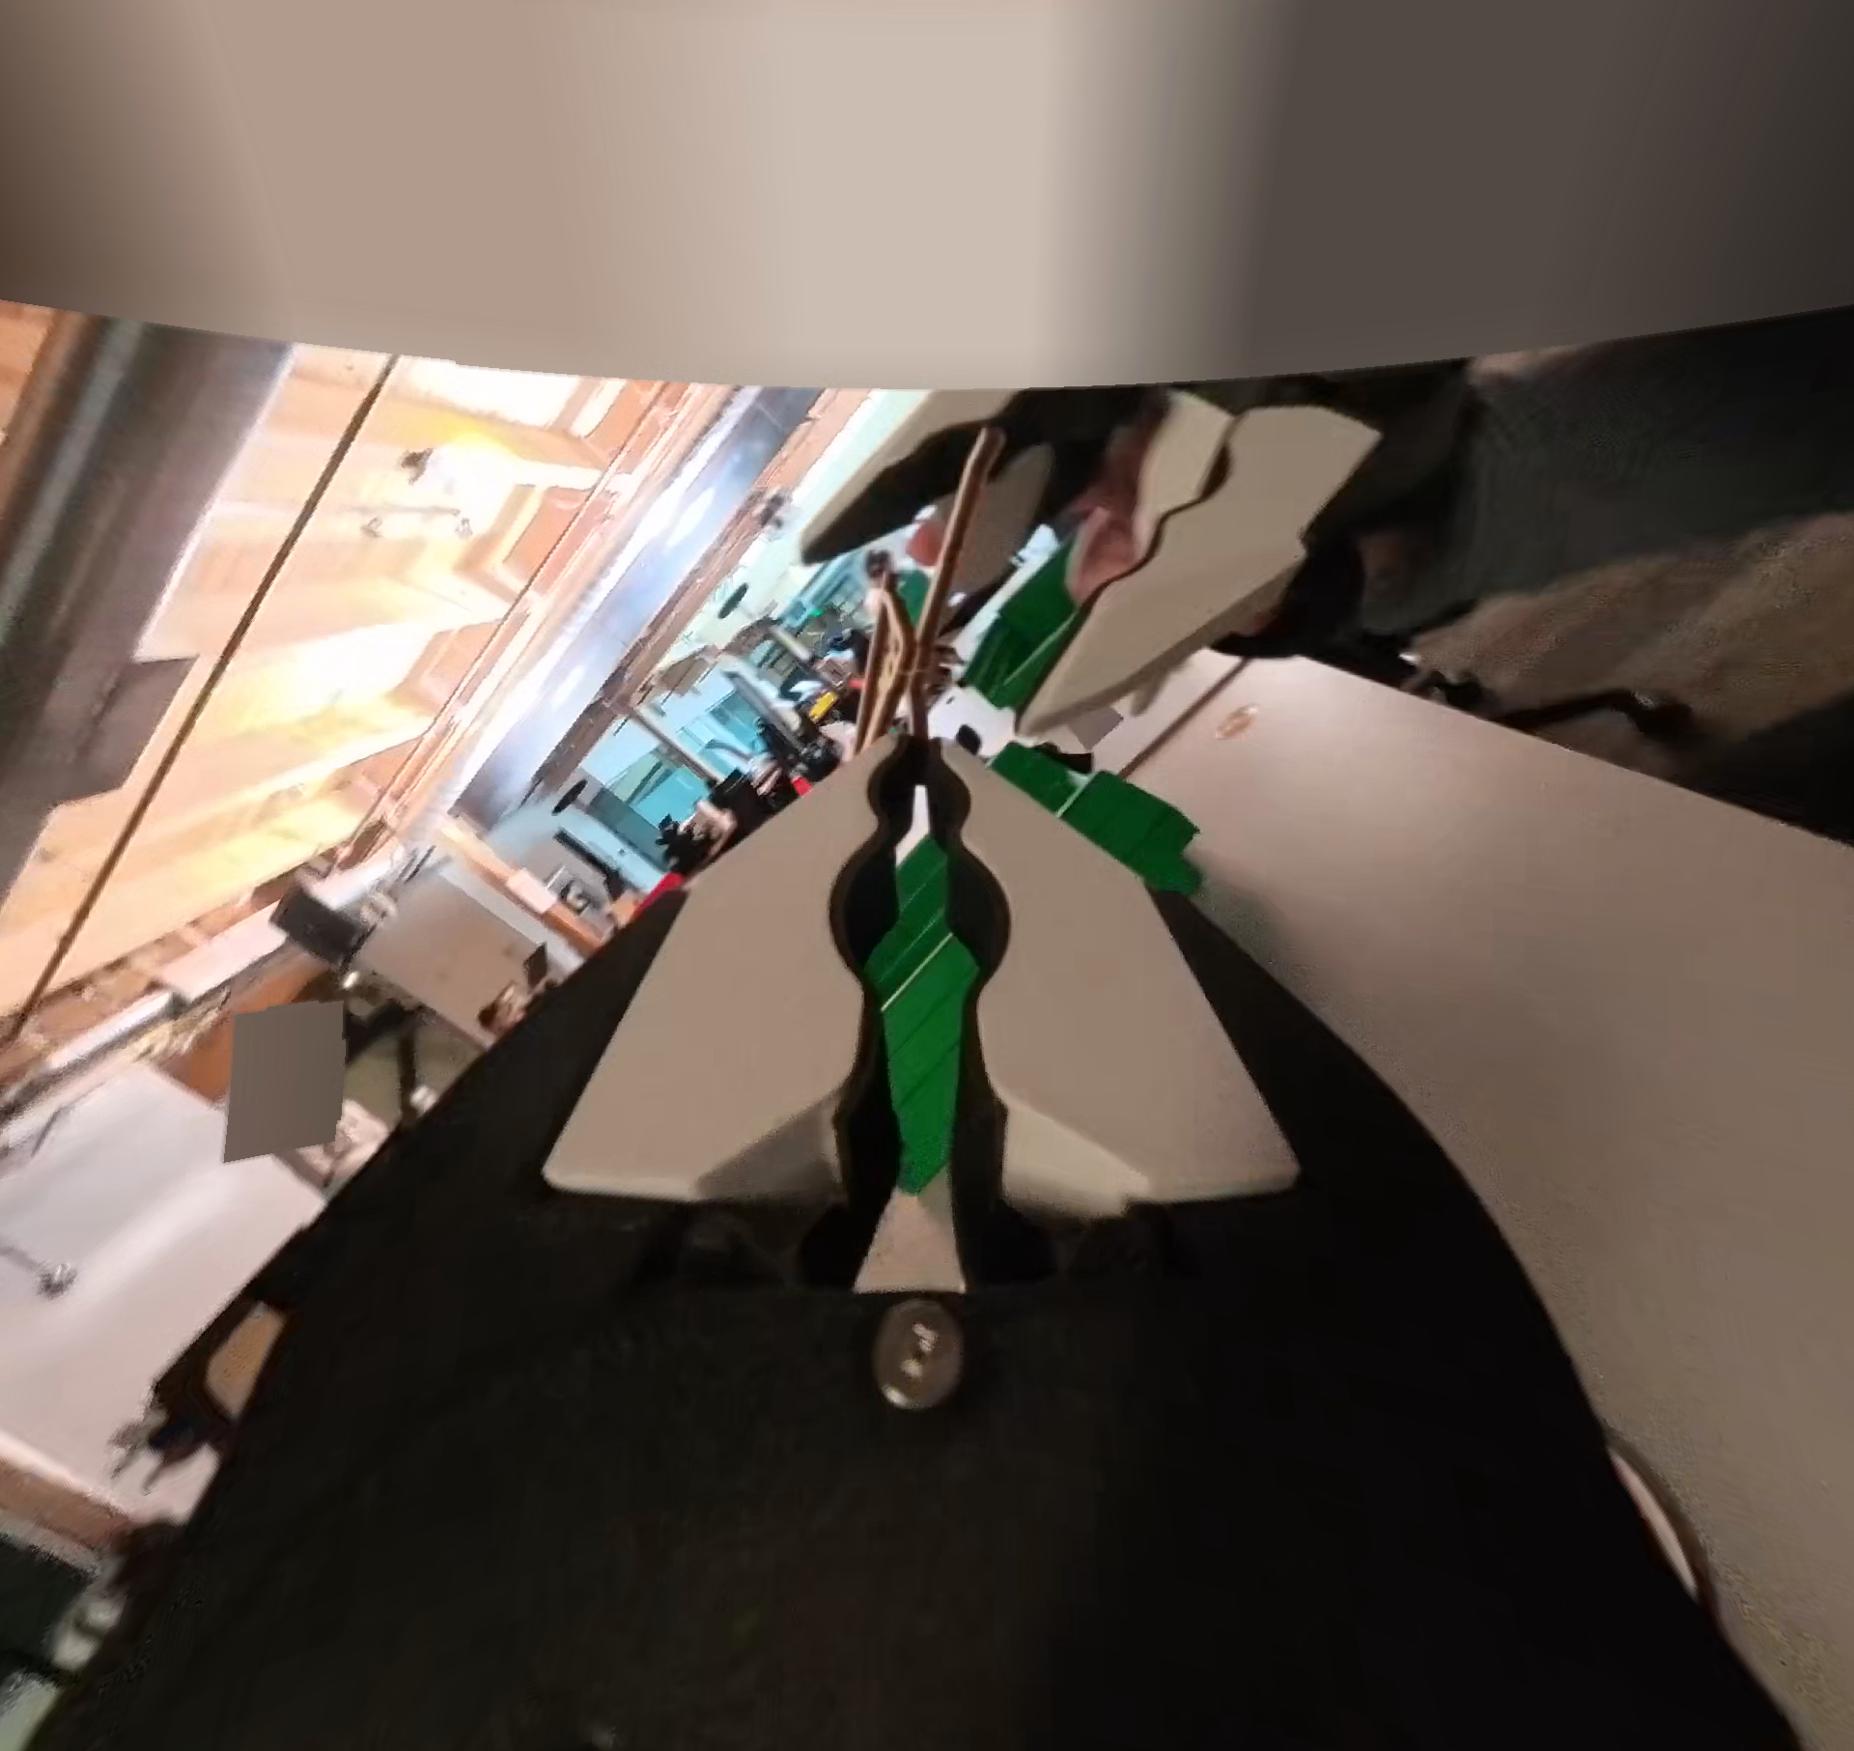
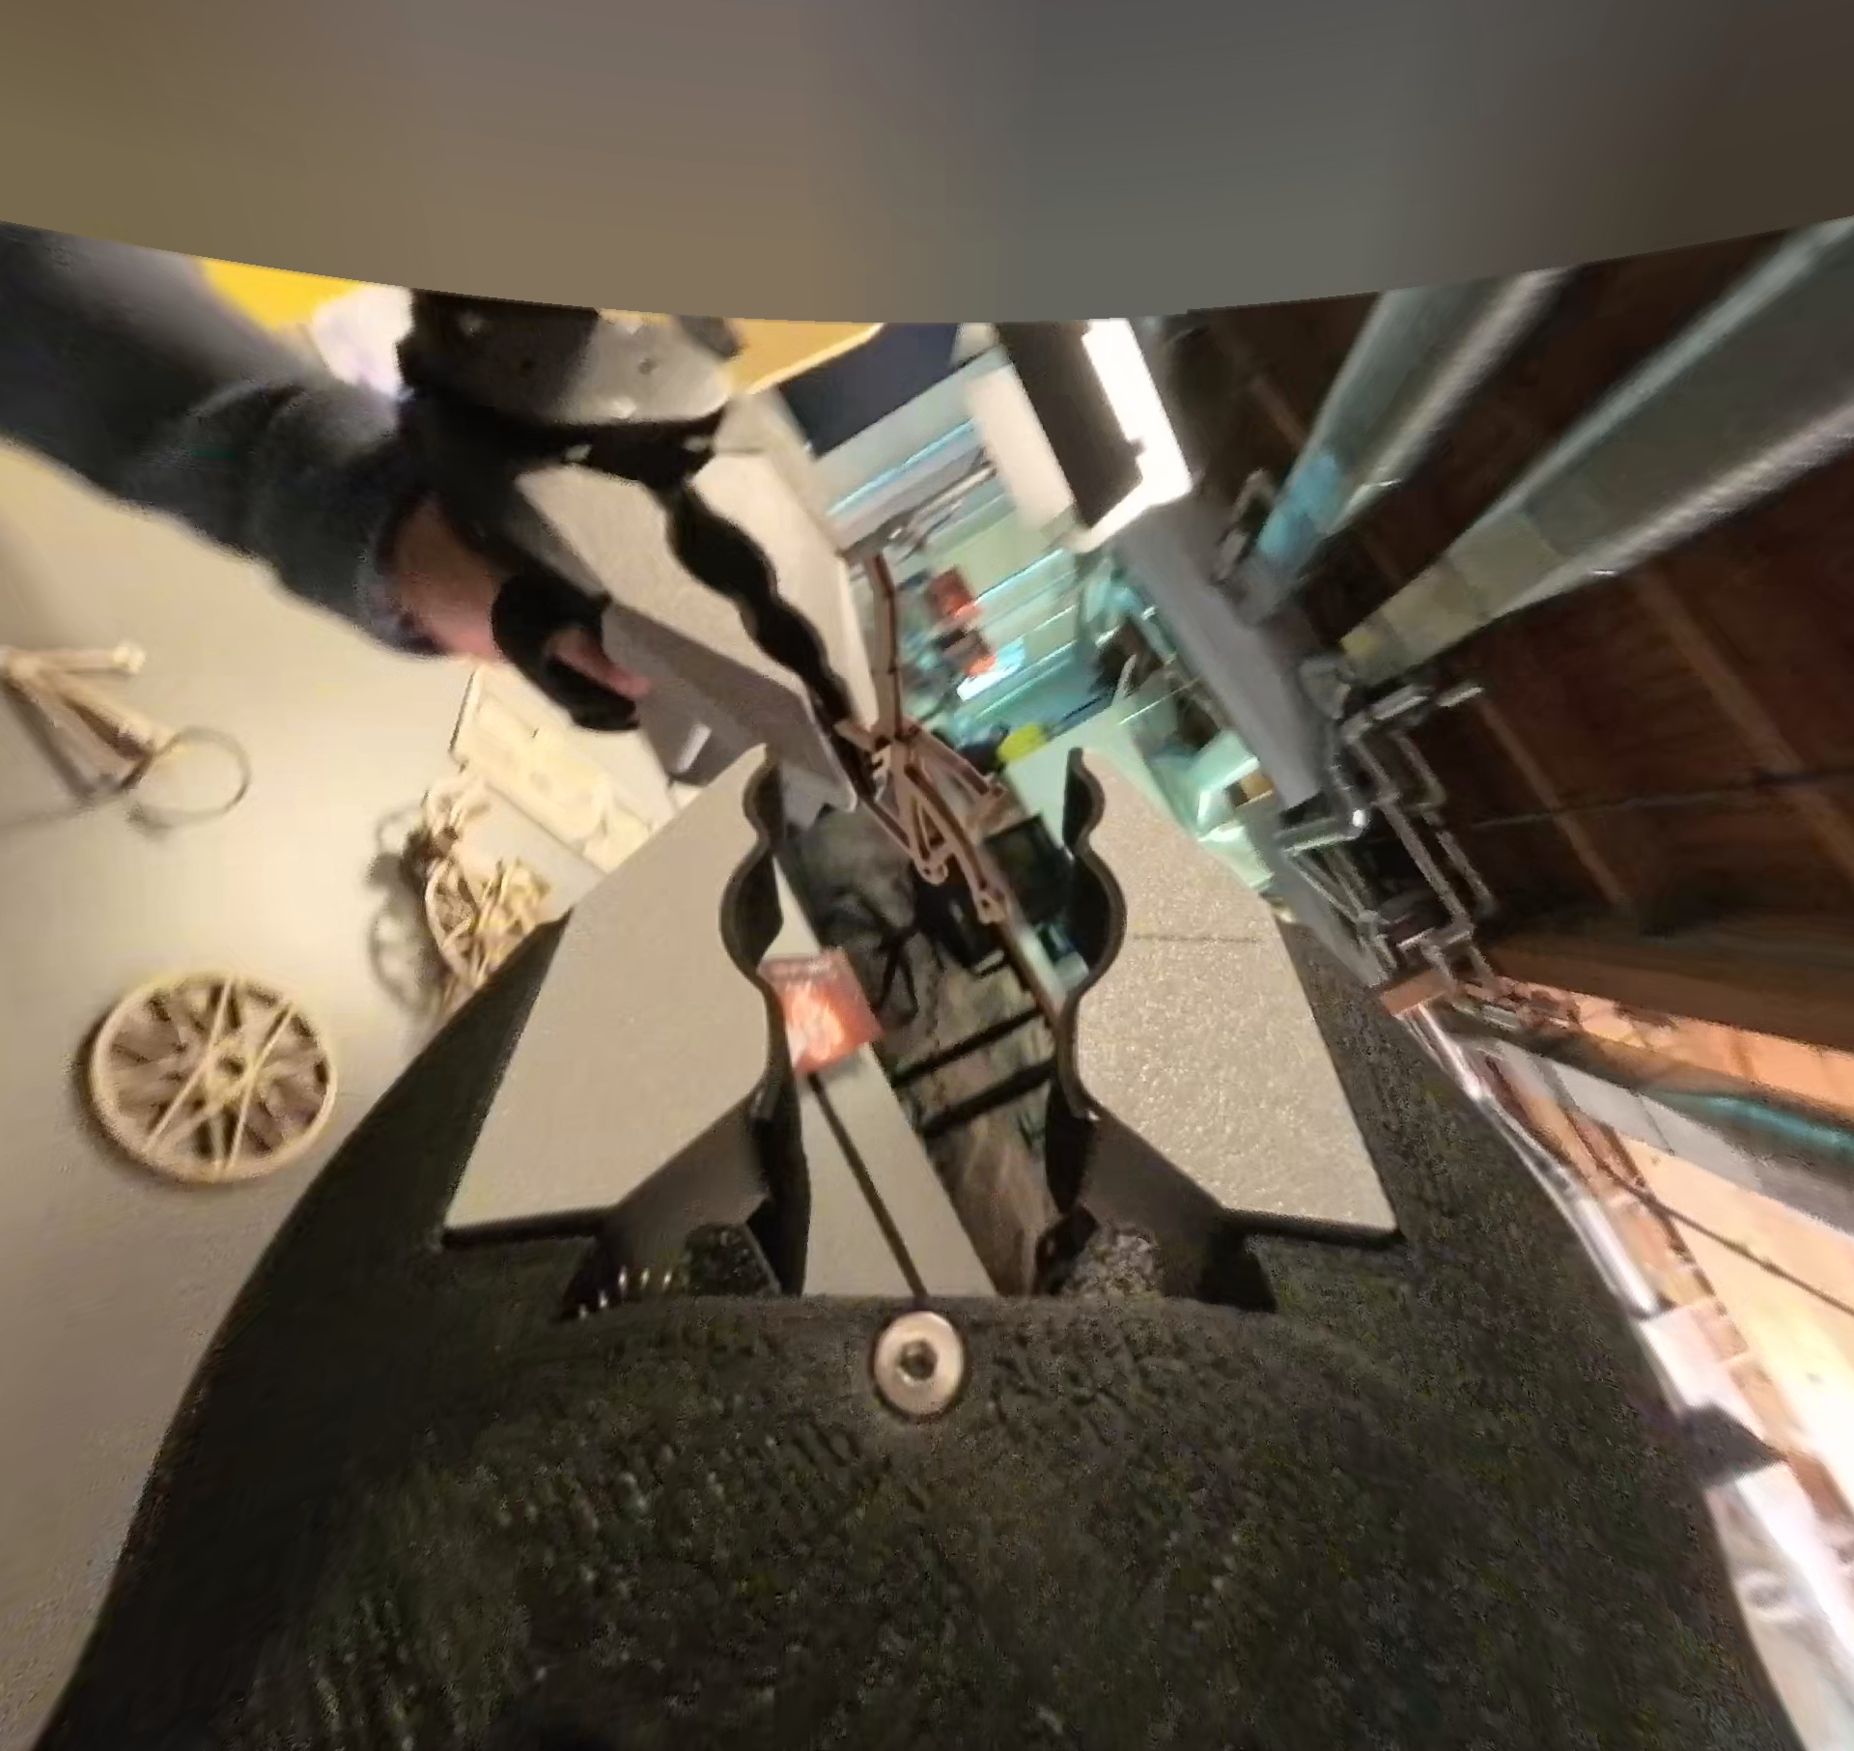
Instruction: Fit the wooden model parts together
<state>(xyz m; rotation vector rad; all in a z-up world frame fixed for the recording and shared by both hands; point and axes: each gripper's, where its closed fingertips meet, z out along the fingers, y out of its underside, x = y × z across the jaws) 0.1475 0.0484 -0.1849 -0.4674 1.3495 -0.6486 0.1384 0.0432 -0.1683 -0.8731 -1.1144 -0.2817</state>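
My left gripper (image 1: 918, 750) is shut on a thin brown wooden frame piece (image 1: 898, 659), which sticks out beyond its tips. In the right wrist view the left gripper (image 2: 833, 745) comes in from the upper left and pinches the same lattice-like frame piece (image 2: 928, 820) at one end. My right gripper (image 2: 921, 780) is open. The frame piece hangs between its pads, and neither pad touches it. In the left wrist view, one grey finger (image 1: 1184, 579) of the right gripper shows beyond the piece. Both grippers are held above the grey table (image 2: 150, 900).
A round spoked wooden wheel (image 2: 213, 1076) lies on the table at the left. More wooden parts lie behind it: a tangled pile (image 2: 472, 880) and a ring with sticks (image 2: 120, 730). Green blocks (image 1: 1124, 820) lie on the table (image 1: 1405, 900) below the left gripper. My left and right fingertips are right by each other.
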